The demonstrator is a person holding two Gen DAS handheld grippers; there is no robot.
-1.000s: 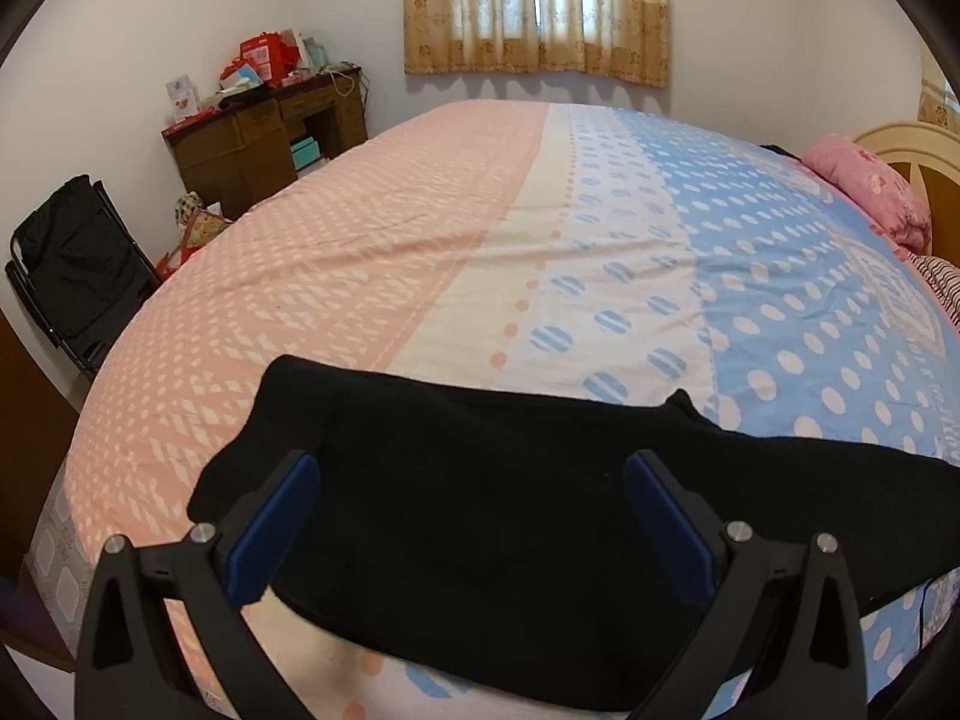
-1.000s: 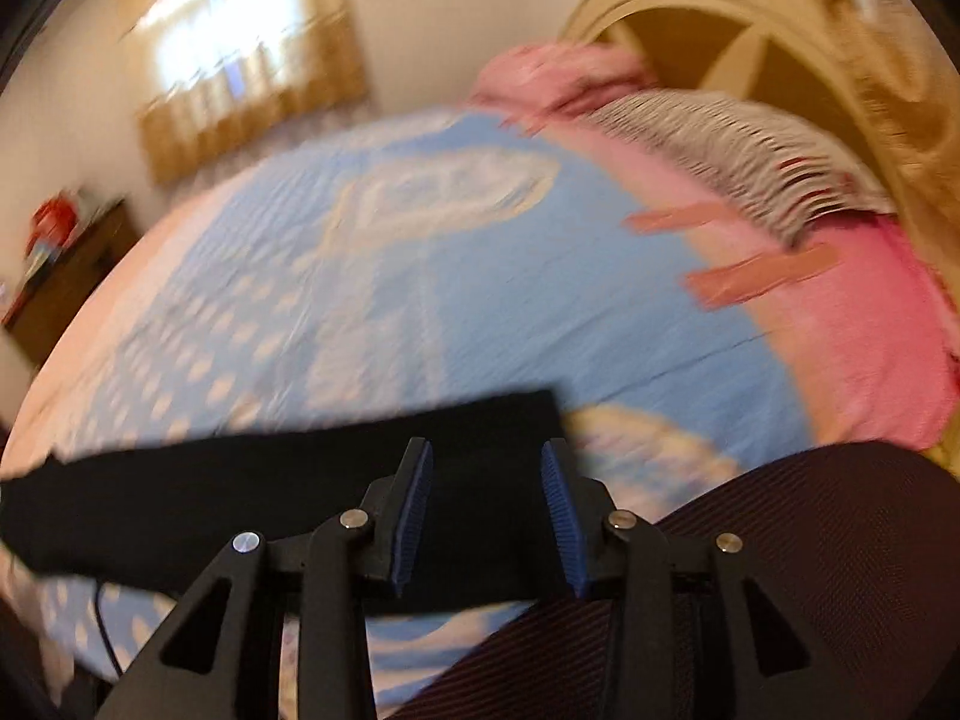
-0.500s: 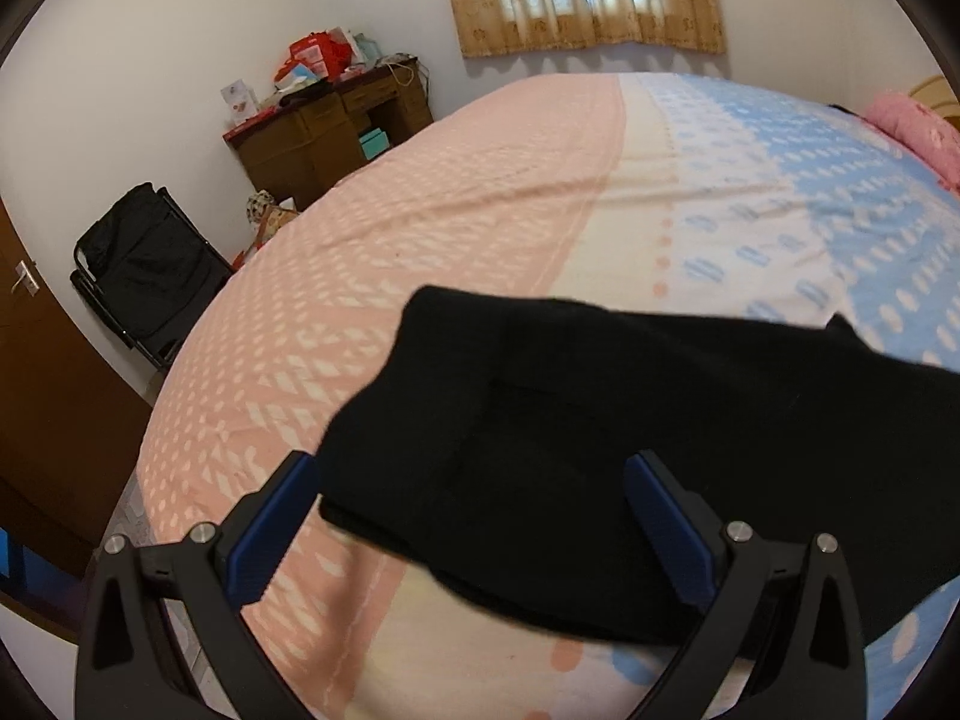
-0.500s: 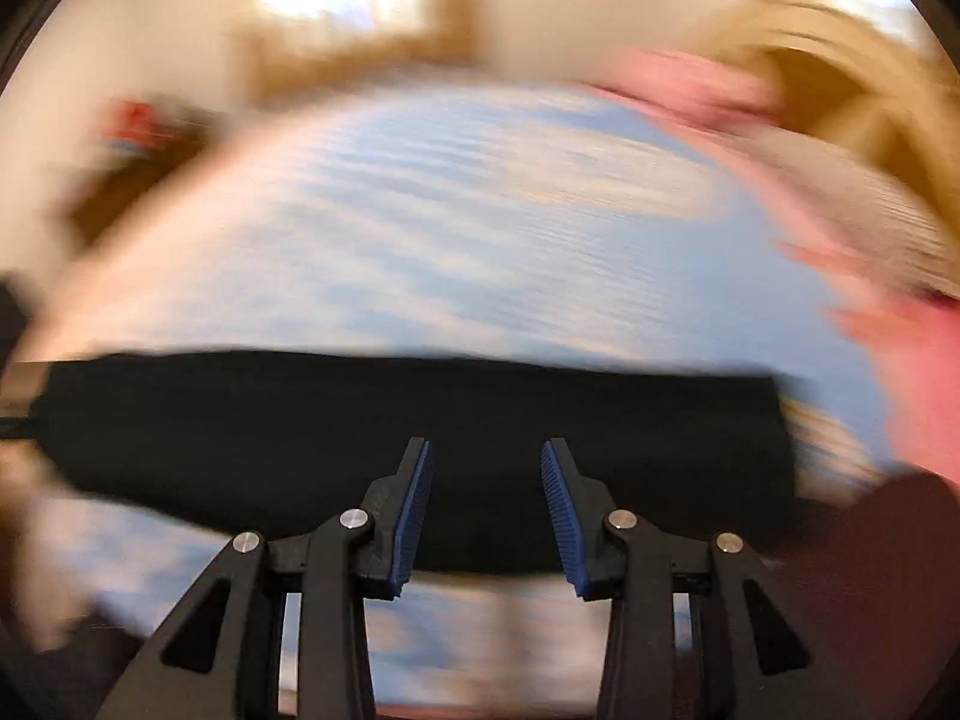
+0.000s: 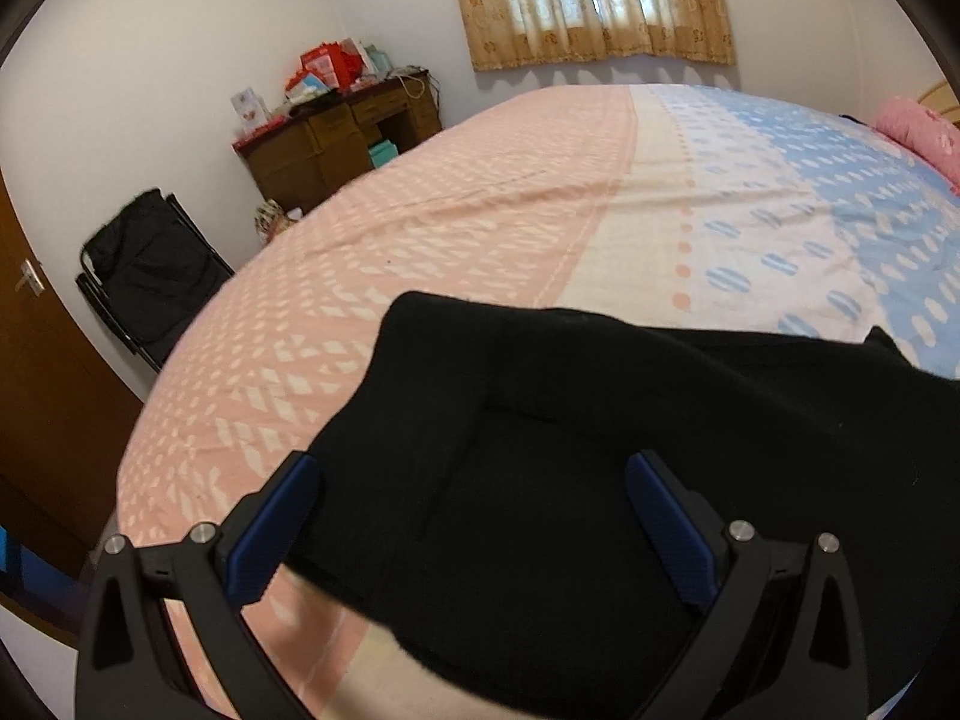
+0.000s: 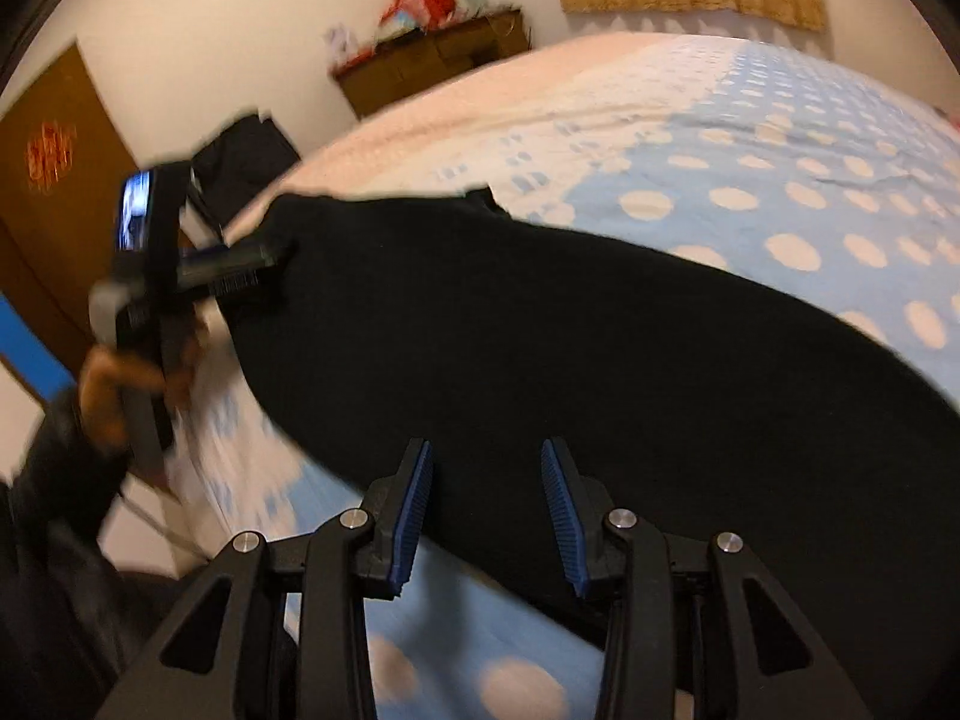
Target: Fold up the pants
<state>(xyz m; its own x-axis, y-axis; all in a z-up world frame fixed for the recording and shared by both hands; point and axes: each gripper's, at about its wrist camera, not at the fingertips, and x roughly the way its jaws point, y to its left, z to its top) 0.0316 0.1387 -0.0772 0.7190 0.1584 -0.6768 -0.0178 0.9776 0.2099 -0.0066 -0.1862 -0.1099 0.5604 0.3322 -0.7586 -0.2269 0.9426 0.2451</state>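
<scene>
Pants (image 5: 600,450) lengthwise across bed (image 5: 480,210)

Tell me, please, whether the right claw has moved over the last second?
Yes. The right claw has swung left along the black pants, away from the headboard it faced, and now faces the wooden desk and the left claw.

The black fabric pants (image 5: 600,468) lie on the patterned bedsheet (image 5: 480,228); the brown wooden desk (image 5: 336,144) stands beyond the bedsheet.

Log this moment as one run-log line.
task: fold pants | pants: black, lying on bed | left gripper: open, over pants | right gripper: open, over pants, nothing held
</scene>
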